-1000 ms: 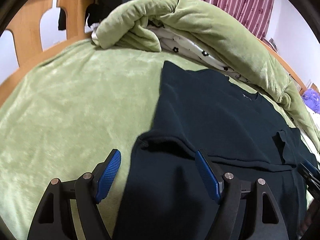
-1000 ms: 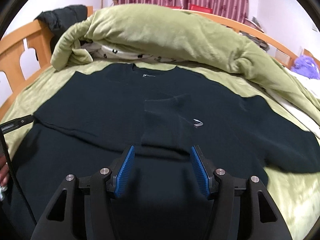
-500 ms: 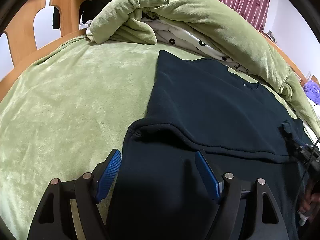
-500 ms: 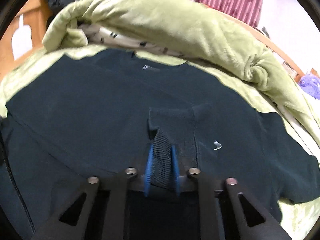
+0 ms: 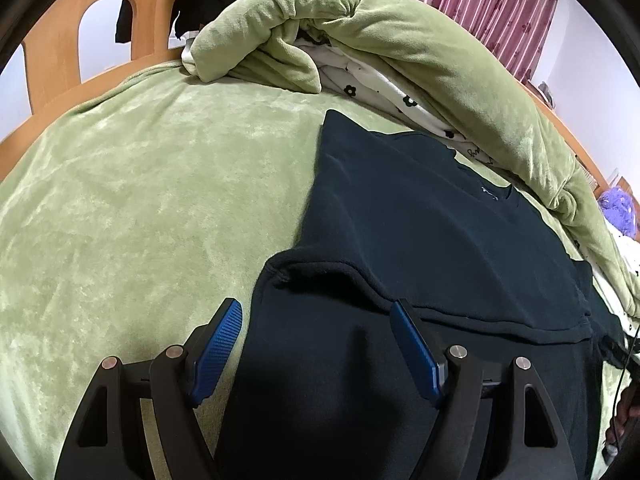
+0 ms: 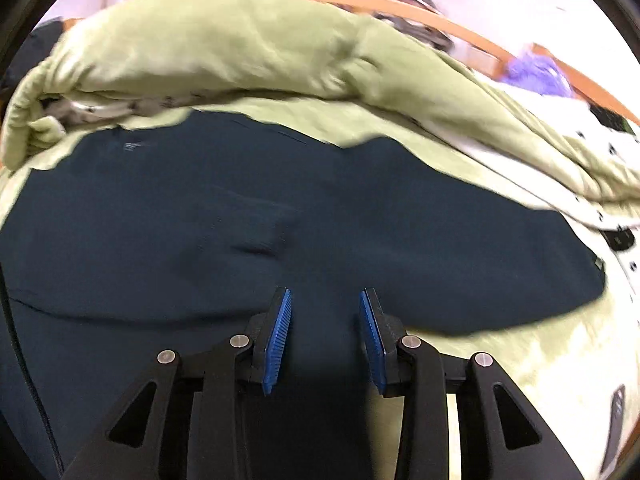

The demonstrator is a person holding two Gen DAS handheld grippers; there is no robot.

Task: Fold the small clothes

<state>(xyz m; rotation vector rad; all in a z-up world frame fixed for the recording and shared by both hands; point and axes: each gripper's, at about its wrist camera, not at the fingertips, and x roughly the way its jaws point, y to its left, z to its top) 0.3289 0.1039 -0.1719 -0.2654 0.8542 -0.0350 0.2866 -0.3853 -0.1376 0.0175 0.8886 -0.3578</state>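
A dark navy sweater (image 5: 420, 240) lies spread on a green fleece bed cover (image 5: 140, 200). Its left sleeve is folded across the body, with a folded edge (image 5: 320, 272) near my left gripper. My left gripper (image 5: 316, 344) is open and empty, its blue pads straddling the sweater's left edge just above the cloth. In the right wrist view the sweater (image 6: 280, 220) fills the middle and its right sleeve (image 6: 520, 280) stretches out to the right. My right gripper (image 6: 325, 336) is open and empty above the sweater's lower part. This view is motion-blurred.
A rolled green quilt (image 5: 380, 40) with white flowered lining lies along the far side of the bed. A wooden bed frame (image 5: 132, 20) stands at the back left. A purple object (image 6: 536, 72) lies far right. A dark remote-like object (image 6: 614, 420) lies on the cover at right.
My right gripper, shut on the folded sleeve's cuff half a second ago, has let it go, opened and swung to the right. My left gripper has stayed open in place.
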